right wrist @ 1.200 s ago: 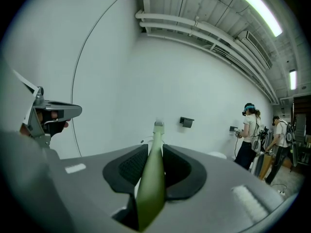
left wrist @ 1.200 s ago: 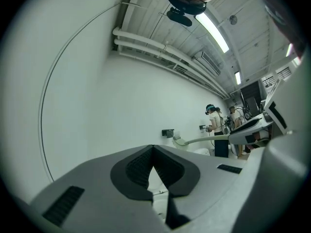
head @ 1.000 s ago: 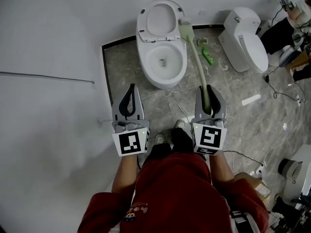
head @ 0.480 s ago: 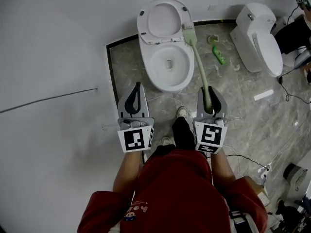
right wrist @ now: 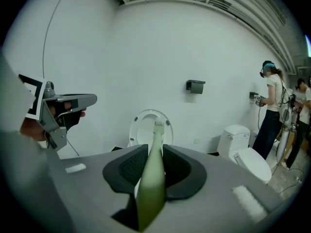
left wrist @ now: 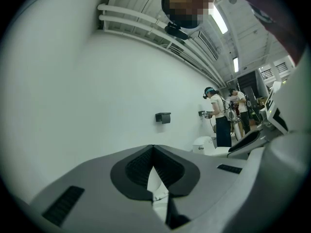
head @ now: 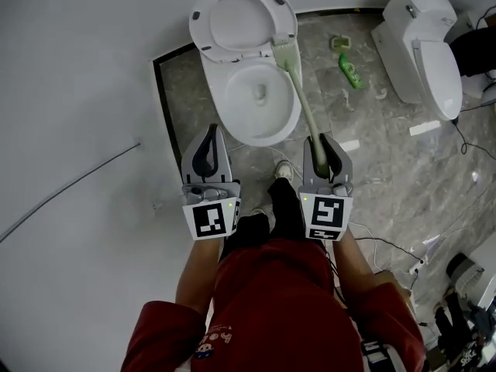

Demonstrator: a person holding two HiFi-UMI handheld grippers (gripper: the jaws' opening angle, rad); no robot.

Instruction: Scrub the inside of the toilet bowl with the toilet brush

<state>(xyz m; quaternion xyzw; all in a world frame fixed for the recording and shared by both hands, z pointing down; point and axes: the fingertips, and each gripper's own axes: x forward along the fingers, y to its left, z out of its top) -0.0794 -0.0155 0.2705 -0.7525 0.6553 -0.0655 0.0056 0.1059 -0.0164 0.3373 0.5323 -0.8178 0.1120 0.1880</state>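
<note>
Jaws of the left gripper (head: 211,136) are resting together, empty, near the bowl (head: 213,99). Right gripper (head: 324,142) is clamping the brush (head: 298,91) handle, head hovering over the bowl's far right rim; held that far back, the brush is risking twisting and scraping rim, not inside.

Over on the right, a second white toilet (head: 425,41) stands on the grey marbled floor (head: 380,192) with its lid down. Left of it a green bottle (head: 353,74) lies flat, with a smaller green piece (head: 339,43) just beyond it. A white strip (head: 425,128) lies near that toilet's front, and a black cable (head: 467,147) snakes past. A thin wire (head: 70,184) runs across the white wall (head: 70,68). A black box (right wrist: 195,86) is mounted on that wall. A person in a white top (right wrist: 270,106) stands by it, another (right wrist: 305,106) just behind.
</note>
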